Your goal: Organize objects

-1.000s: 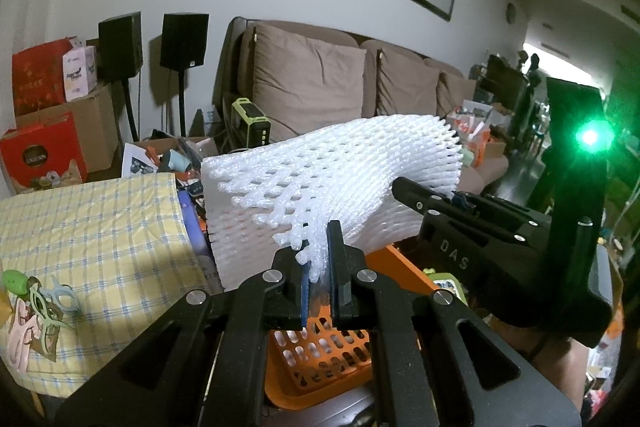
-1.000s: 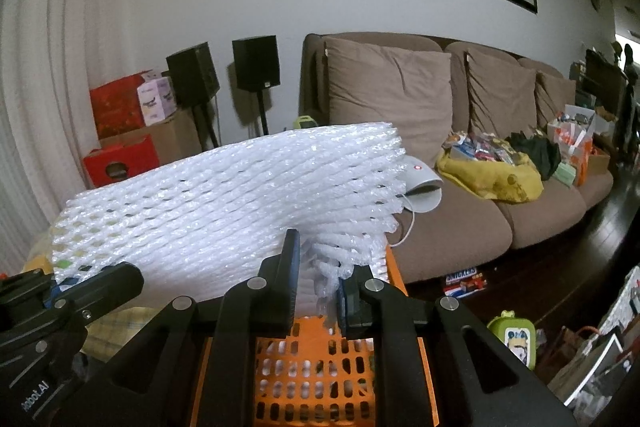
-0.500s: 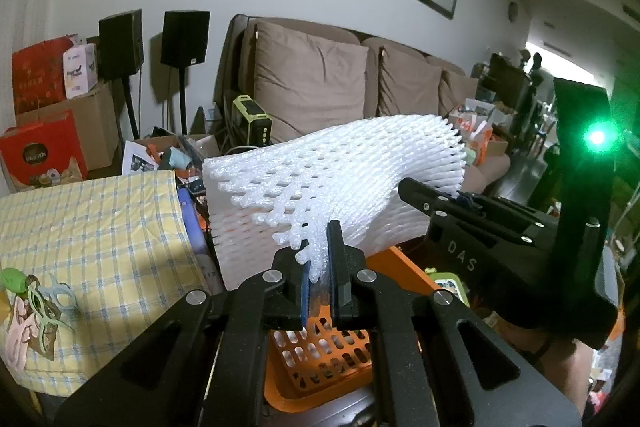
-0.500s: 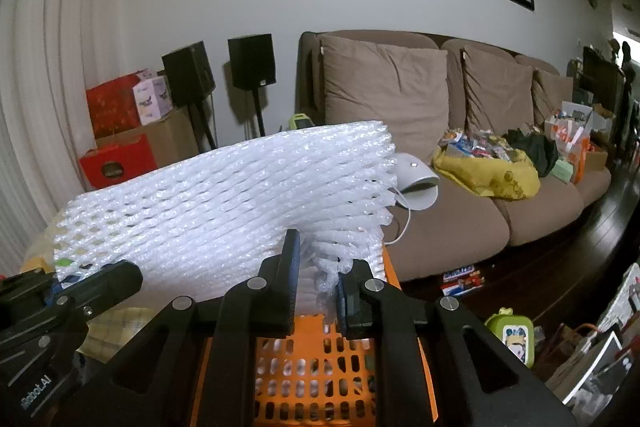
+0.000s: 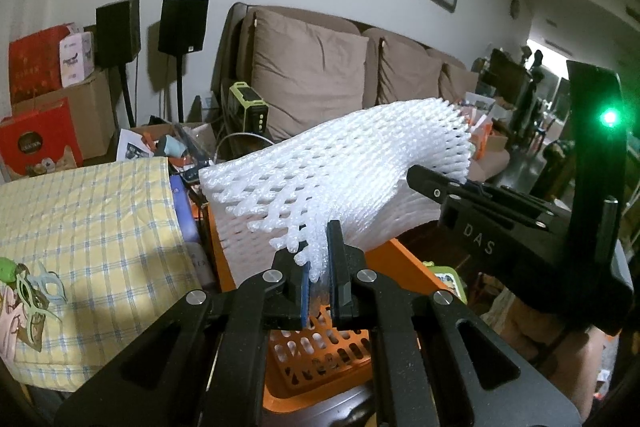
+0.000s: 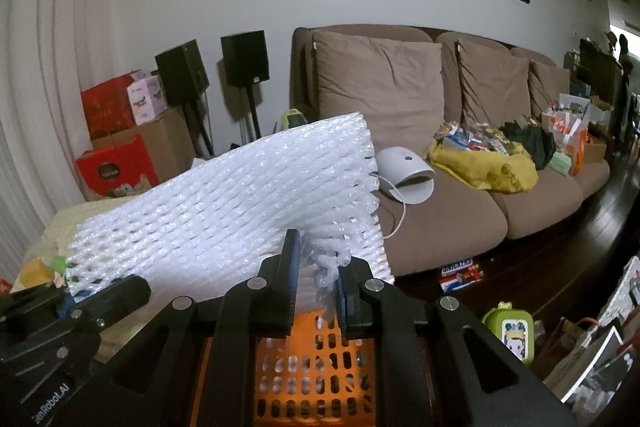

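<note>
Over the last second very little changes: the white foam net sheet stays stretched in the air between the two tools, with only a slight drift of the room behind it. The left hand-held gripper remains clamped on the sheet's frayed lower edge, fingers close together with foam pinched between them. The right hand-held gripper holds the opposite lower corner, though its fingers stand a little wider and the foam there looks bunched rather than flattened. The orange basket sits directly below and just ahead of both grippers, its slotted floor visible under the fingers. Since the sheet has not dropped, I judge the placing step is not yet done; lowering the foam into the basket seems the likely next move.
</note>
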A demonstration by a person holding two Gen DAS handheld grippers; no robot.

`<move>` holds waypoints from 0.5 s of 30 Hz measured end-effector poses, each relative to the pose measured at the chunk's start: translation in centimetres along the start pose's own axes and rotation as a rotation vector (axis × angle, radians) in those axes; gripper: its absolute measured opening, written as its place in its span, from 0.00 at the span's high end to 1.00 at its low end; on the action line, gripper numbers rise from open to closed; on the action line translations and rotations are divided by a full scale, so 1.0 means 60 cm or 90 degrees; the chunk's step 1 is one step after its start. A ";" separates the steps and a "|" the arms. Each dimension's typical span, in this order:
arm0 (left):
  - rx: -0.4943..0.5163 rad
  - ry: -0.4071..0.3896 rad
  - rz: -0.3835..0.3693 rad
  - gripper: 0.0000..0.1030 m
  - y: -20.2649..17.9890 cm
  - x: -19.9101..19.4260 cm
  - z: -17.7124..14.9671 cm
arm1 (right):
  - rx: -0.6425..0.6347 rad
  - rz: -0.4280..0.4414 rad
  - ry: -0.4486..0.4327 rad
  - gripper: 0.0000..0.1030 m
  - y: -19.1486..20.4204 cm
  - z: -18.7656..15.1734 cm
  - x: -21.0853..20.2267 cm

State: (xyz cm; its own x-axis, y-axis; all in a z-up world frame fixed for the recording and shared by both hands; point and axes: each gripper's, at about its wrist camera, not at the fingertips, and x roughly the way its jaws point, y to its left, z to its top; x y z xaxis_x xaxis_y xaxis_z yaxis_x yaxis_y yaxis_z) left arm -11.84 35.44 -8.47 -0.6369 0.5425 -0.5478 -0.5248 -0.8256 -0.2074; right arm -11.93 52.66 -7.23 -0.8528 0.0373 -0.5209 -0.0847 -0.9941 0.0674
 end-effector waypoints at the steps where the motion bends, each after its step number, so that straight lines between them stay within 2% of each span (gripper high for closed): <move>1: -0.002 0.001 0.000 0.94 0.002 0.001 0.000 | -0.002 -0.001 0.001 0.86 0.001 0.000 0.000; 10: -0.019 0.013 0.005 0.94 0.007 0.010 -0.013 | -0.019 -0.002 0.008 0.86 0.006 -0.003 0.003; 15: -0.027 0.020 0.011 0.94 0.011 0.016 -0.018 | -0.033 -0.012 0.030 0.86 0.013 -0.009 0.017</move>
State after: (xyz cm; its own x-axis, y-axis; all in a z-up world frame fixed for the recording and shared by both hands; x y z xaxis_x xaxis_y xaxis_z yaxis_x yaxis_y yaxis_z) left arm -12.18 35.22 -10.03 -0.6270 0.5240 -0.5765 -0.4893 -0.8407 -0.2319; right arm -12.57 51.88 -8.18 -0.8256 0.0517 -0.5618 -0.0717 -0.9973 0.0135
